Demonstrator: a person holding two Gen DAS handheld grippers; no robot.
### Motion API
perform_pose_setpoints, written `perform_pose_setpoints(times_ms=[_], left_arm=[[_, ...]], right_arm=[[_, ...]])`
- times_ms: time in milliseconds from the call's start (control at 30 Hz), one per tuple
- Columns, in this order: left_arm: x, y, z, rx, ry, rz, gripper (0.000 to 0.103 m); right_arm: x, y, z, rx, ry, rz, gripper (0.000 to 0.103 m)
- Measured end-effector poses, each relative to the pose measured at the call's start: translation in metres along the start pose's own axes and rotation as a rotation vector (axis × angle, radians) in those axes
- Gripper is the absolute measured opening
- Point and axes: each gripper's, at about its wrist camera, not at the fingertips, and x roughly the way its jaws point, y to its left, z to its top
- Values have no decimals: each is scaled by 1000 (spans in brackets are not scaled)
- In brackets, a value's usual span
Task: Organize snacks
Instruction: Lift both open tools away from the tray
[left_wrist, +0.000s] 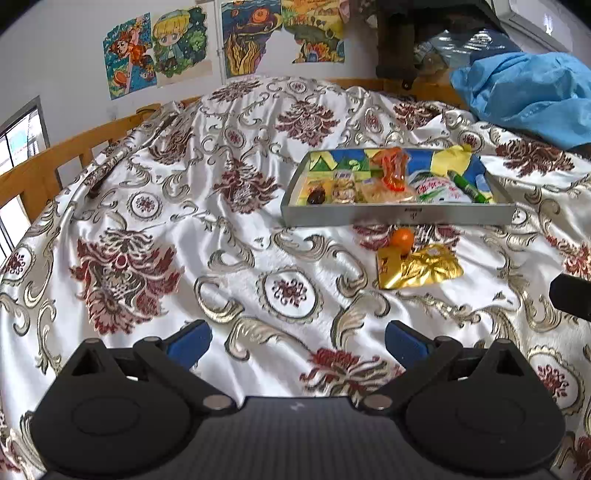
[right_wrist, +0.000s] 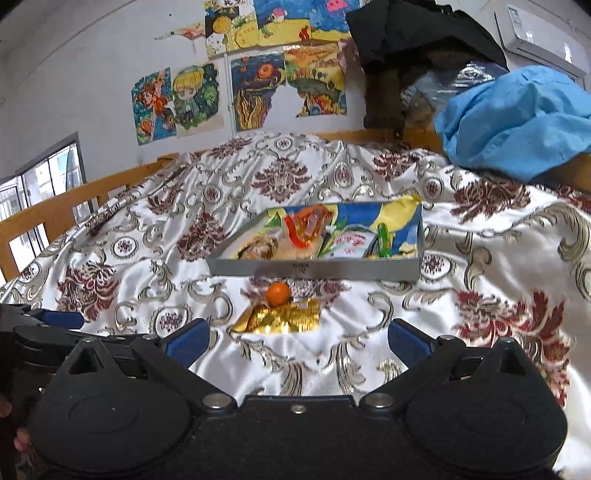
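A grey shallow box (left_wrist: 397, 216) (right_wrist: 314, 268) on the bed holds several snack packets, among them an orange wrapper (left_wrist: 394, 170) (right_wrist: 304, 227) and a green stick pack (left_wrist: 469, 187) (right_wrist: 384, 240). In front of the box lie a small orange fruit (left_wrist: 402, 237) (right_wrist: 278, 293) and a crumpled gold packet (left_wrist: 419, 266) (right_wrist: 282, 320), touching each other. My left gripper (left_wrist: 297, 341) is open and empty, low over the cloth, left of and nearer than the gold packet. My right gripper (right_wrist: 299, 341) is open and empty, just short of the gold packet.
The bed is covered by a white satin cloth with red and gold flowers (left_wrist: 184, 221). A wooden rail (left_wrist: 48, 162) runs along the left edge. A blue garment (left_wrist: 524, 92) (right_wrist: 509, 122) is heaped at the back right. Posters hang on the wall (right_wrist: 258, 81).
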Motion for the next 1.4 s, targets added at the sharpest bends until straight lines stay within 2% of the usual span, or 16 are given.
perform_pose_setpoints(times_ms=[533, 1400], left_arm=[[-8, 4, -3, -13, 0, 9, 103], [-2, 9, -1, -58, 8, -14, 103]], right_arm=[[-8, -2, -6, 31, 15, -19, 102], [4, -10, -13, 54, 55, -52, 102]])
